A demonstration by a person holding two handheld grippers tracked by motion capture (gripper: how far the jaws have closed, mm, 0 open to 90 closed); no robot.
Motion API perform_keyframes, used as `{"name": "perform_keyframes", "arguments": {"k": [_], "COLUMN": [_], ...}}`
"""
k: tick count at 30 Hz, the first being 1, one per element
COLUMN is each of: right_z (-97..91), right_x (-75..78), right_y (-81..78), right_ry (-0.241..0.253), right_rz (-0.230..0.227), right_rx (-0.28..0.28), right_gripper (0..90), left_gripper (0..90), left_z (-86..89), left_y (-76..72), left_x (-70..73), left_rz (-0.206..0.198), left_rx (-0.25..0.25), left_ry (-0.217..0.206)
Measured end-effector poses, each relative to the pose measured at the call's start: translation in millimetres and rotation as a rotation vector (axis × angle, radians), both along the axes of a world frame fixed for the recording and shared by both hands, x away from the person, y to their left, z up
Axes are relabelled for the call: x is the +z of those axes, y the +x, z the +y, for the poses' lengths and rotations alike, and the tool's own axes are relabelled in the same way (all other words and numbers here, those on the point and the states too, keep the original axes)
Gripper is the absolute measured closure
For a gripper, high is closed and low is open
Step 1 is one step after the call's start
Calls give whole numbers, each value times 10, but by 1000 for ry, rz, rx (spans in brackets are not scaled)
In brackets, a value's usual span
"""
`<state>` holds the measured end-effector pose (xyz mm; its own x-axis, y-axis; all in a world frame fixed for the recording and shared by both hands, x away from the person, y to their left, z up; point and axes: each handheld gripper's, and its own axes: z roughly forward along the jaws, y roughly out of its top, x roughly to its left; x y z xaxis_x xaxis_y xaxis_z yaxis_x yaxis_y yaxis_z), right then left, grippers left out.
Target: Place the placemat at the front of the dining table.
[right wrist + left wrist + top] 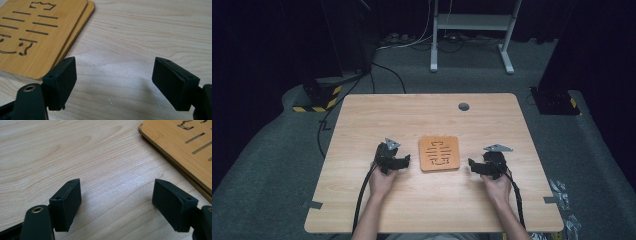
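Two stacked bamboo trivets (439, 153) are seen lying flat near the middle of the wooden bench (432, 200), square with rounded corners, with slots and a cut-out pattern in the top one. In the right gripper view a second board edge is seen peeking out under the top one (82, 23), so a stack of two is likely, though the high view is too small to confirm it.

The left gripper (398, 162) is held just left of the trivets, low over the bench, jaws spread wide with nothing between them; bare bench is seen between the jaws in the left gripper view (116, 195), with the trivets' corner (180, 147) off to the upper right, apart from the jaws.

The right gripper (476, 166) is held just right of the trivets, jaws also spread wide and empty (113, 77). The trivets' near edge is seen just beside its left jaw; contact cannot be told.
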<state>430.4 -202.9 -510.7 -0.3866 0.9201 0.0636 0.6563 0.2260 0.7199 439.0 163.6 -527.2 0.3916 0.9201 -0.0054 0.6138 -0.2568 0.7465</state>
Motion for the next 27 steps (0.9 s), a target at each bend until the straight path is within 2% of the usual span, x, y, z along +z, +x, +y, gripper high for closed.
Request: {"name": "perform_keyframes", "arguments": {"k": [12, 16, 23, 27], "right_z": [64, 109, 181, 247], "right_x": [106, 146, 148, 167], "right_y": [96, 135, 178, 223], "right_ry": [20, 18, 13, 6], "right_rz": [-6, -24, -16, -27], "right_rx": [15, 25, 25, 31], "right_gripper": [203, 213, 212, 217], "left_gripper": [234, 234, 234, 234], "left_z": [0, 0, 1, 0], "left_y": [0, 0, 0, 0], "left_x": [0, 0, 0, 0], "left_rz": [0, 0, 0, 0], "left_rx": [0, -1, -1, 1], "left_ry": [0, 0, 1, 0]}}
